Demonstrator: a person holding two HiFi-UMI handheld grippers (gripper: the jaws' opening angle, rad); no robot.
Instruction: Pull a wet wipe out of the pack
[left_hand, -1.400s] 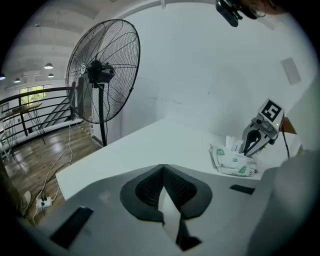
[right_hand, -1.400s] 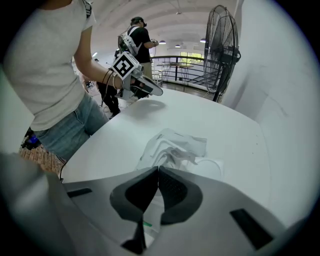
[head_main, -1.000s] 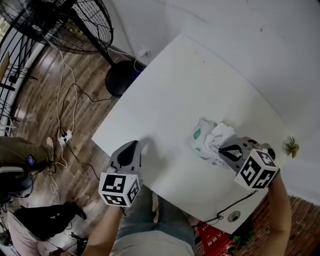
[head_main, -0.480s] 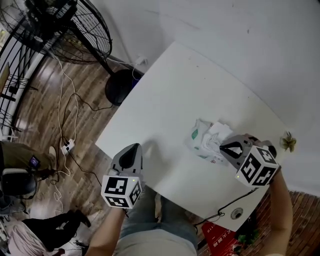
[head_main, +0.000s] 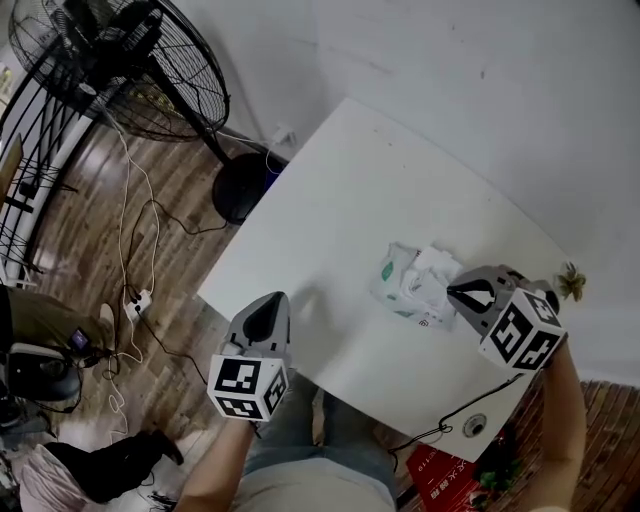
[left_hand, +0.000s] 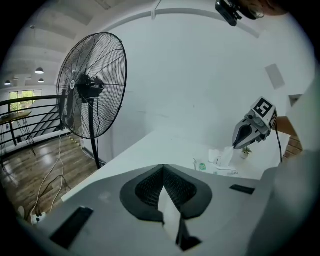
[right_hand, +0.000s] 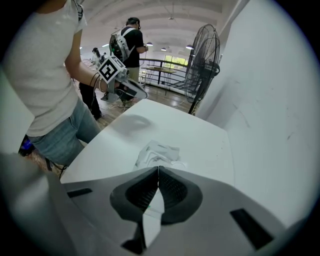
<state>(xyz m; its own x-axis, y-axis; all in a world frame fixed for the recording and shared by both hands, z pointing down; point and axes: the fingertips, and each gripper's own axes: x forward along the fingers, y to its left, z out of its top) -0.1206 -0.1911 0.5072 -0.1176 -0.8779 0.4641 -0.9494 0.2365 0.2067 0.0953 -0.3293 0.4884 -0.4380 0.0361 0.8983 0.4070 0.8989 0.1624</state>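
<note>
A white wet wipe pack (head_main: 398, 281) with a green label lies on the white table (head_main: 340, 200), towards its right end. A crumpled white wipe (head_main: 437, 267) rises out of the pack's top. My right gripper (head_main: 457, 292) is shut on the wipe's edge, just right of the pack. From the left gripper view the wipe (left_hand: 227, 155) stretches up to the right gripper's tip (left_hand: 236, 146). In the right gripper view the wipe (right_hand: 157, 151) bunches just beyond the closed jaws (right_hand: 158, 169). My left gripper (head_main: 271, 306) hovers shut and empty over the table's near left edge.
A big black pedestal fan (head_main: 110, 60) stands on the wood floor left of the table, with cables and a power strip (head_main: 140, 299) nearby. A small plant (head_main: 571, 287) sits at the table's right corner. A white wall runs along the far side. People stand in the background (right_hand: 127, 40).
My right gripper has drawn a little to the right, away from the pack, with the wipe in it. The left gripper has barely moved.
</note>
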